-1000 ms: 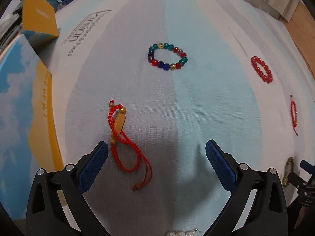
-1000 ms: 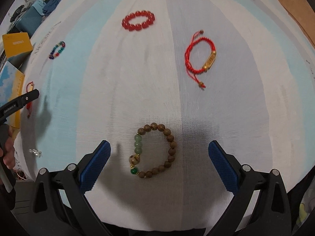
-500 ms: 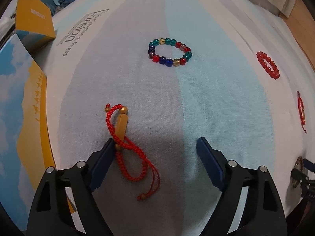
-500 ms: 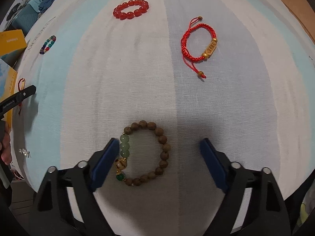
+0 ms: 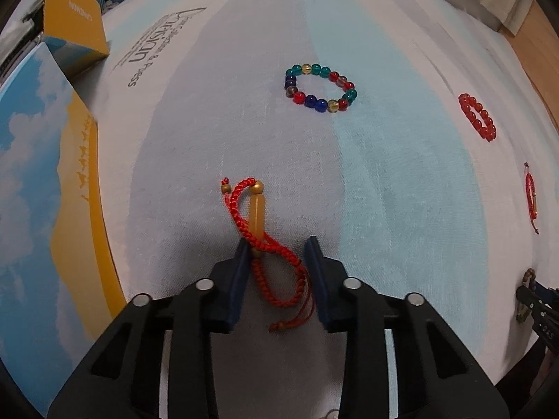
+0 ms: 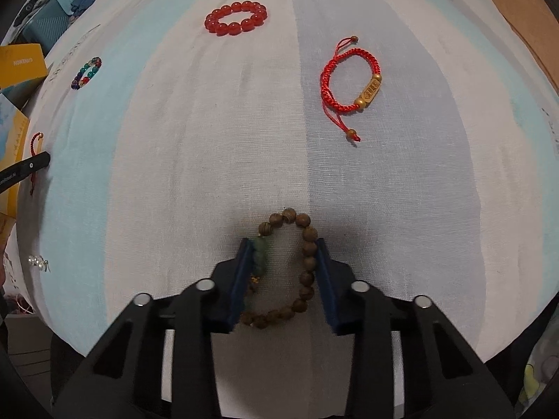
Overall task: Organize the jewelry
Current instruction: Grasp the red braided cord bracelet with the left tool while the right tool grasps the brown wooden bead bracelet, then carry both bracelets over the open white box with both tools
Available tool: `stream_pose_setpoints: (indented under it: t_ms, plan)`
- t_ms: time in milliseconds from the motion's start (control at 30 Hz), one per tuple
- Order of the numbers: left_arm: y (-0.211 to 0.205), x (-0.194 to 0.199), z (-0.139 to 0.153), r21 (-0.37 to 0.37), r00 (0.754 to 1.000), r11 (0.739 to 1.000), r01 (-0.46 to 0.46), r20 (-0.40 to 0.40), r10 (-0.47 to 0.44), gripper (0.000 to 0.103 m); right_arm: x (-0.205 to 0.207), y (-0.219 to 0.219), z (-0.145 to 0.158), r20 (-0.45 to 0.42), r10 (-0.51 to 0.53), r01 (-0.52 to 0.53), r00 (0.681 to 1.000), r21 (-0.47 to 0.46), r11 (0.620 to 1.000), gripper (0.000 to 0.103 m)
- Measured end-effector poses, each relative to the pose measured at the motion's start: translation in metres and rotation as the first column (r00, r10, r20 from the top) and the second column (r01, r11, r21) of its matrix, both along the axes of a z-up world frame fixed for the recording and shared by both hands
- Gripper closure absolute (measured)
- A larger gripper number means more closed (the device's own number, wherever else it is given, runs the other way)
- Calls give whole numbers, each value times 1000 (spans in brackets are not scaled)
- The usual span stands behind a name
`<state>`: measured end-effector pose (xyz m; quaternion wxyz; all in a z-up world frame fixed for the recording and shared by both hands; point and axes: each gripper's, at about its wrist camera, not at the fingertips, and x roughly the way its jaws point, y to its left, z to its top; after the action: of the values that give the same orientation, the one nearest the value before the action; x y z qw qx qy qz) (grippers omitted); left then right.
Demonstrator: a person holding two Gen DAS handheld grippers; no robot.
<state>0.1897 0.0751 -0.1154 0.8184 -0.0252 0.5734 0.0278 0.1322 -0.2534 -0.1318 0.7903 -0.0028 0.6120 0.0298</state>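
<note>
While both claws narrowed from wide open, the left claw (image 5: 277,244) drew in around the red cord bracelet (image 5: 267,244) on the sheet (image 5: 401,192), its left pad touching the cord and its right pad just short of it, so it gripped nothing firmly yet. The right claw (image 6: 283,242) had clenched on the wooden bead bracelet (image 6: 290,269), both pads pressing its sides. Beyond that wooden bracelet lay a second cord bracelet (image 6: 349,83) and a red bead ring (image 6: 237,17), untouched; lifting probably came next.
</note>
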Motion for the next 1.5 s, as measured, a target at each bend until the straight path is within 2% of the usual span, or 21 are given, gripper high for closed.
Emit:
stream_pose_setpoints:
  t_ms: [133,200,267,867,1500]
  plan:
    - [1,0,1,1,1000,1000,4,-18,-4,85,-2,-1,1,-1,1,-1,1000,-4,1000,81]
    - [1,-1,2,6,1000,1000,5,-23,-5,92,-2,-1,3,1,0,0,1000,-8,1000,90]
    - [-2,-3,4,20,1000,1000,20,-22,-20,96,-4,-5,5,7,-3,3,1000,-6,1000,94]
    - [0,-19,35,12,1000,1000,-6,31,6,97,-20,-18,38,85,-14,12,996,22,1000,96]
    - [-1,-45,72,9,997,1000,-4,76,3,96,-19,-3,80,166,-10,8,986,14,1000,96]
